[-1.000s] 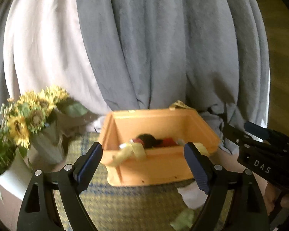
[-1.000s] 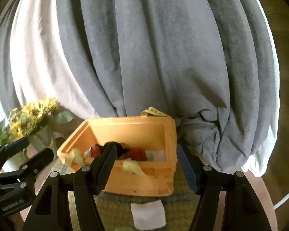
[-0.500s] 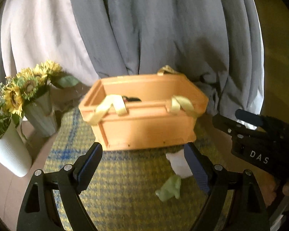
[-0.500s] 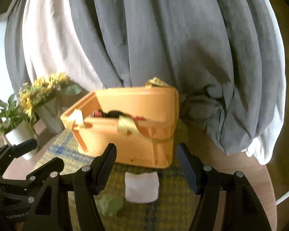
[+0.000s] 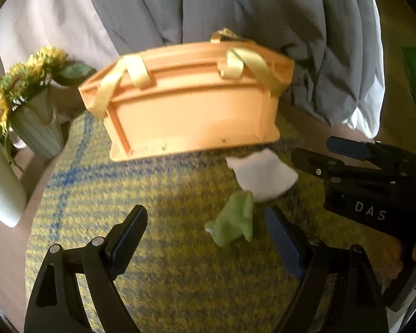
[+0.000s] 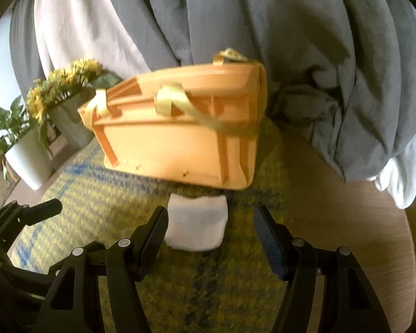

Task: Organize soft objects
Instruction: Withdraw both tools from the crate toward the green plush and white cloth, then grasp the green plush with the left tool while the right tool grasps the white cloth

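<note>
An orange plastic basket with pale yellow straps stands on a yellow and blue checked mat; it also shows in the right wrist view. Its inside is hidden from here. A white soft cloth lies in front of the basket, with a crumpled green cloth beside it. My left gripper is open, low over the mat, with the green cloth between its fingers. My right gripper is open, with the white cloth just ahead, nearer its left finger.
A vase of sunflowers and a white pot stand left of the basket. Grey and white fabric hangs behind the round wooden table. My right gripper shows as a black body in the left wrist view.
Both grippers have dropped lower and closer to the mat. The basket's inside has gone out of sight, and the white and green cloths now lie near the fingers.
</note>
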Tool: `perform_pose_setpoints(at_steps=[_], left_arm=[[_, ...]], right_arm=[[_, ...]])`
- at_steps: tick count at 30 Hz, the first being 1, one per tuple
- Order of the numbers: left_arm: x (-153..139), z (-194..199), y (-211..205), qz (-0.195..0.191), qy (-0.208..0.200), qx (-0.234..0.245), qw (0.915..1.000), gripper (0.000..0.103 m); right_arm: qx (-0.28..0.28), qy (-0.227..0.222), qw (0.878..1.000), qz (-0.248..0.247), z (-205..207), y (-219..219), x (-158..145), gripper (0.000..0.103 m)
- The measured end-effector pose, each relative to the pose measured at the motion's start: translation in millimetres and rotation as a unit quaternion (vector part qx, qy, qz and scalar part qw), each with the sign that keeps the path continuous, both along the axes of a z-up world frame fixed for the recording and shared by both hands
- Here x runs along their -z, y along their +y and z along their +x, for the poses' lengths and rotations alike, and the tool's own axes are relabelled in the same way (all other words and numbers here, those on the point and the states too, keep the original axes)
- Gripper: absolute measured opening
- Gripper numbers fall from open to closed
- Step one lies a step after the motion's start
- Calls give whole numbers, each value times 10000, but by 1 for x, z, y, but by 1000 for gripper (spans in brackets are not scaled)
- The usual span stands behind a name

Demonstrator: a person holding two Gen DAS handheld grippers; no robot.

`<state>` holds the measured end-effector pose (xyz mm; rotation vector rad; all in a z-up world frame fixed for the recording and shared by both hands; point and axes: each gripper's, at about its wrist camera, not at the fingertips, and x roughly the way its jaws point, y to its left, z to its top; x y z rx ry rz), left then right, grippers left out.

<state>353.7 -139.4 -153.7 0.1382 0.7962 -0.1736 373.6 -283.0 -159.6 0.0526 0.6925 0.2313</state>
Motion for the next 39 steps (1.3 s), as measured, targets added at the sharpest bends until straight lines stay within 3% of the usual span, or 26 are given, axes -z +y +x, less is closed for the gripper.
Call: perform_pose_setpoints(at_steps=[4,17,24,28,29,32,39], left_arm=[[12,-1,-2,65,70,5,10000,87],[35,15,-10,-238,275,124,9993,85],[46,21,-12,-245,465,173,9985,66],[50,24,-9,-373,608,314,9970,49],[50,24,-10,-384,607,335,9969,47],[46,21,-9,-281,507,316,9978,47],[32,17,2,-388,368,160,9984,47]], right_arm=[[-62,181,9998,2,4,0,15,61],[46,612,9976,316,18,-6,45,42],[72,806,9956,463,29,-6,57,33],[-29,777,9961,423,31,1,58,18],[-73,766,9962,399,31,3,58,11],[-127,691,9968,387,29,7,55,7],[-48,459,9984,339,16,11,39,5]])
